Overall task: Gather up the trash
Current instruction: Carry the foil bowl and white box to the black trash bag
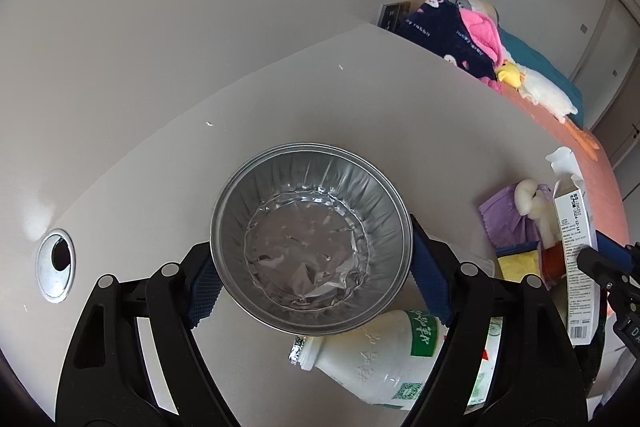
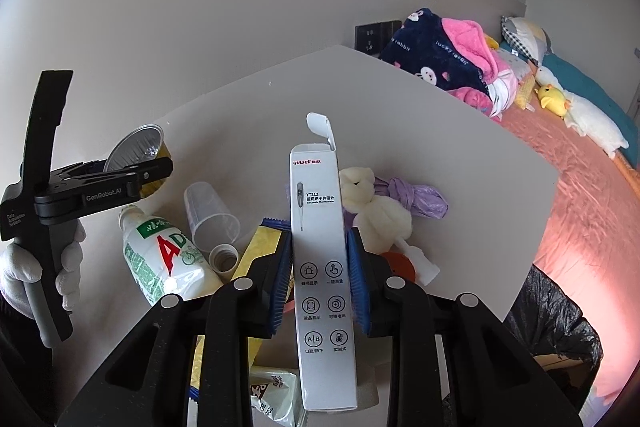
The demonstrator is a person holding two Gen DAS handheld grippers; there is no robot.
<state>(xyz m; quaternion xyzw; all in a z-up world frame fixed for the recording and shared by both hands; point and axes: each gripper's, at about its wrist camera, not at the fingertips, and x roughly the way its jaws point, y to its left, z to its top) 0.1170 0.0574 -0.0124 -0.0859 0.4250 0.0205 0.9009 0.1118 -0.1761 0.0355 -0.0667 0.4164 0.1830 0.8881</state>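
Observation:
My left gripper is shut on a round foil bowl and holds it above the white table. From the right wrist view the left gripper and the foil bowl show at the left. My right gripper is shut on a white thermometer box with its top flap open, held upright; the box also shows in the left wrist view. A white plastic bottle lies on the table, also under the bowl in the left wrist view.
On the table lie a clear plastic cup, a bottle cap, a yellow wrapper, a cream plush toy, a purple bag and a snack packet. A black-lined bin stands at the table's right. A bed lies beyond.

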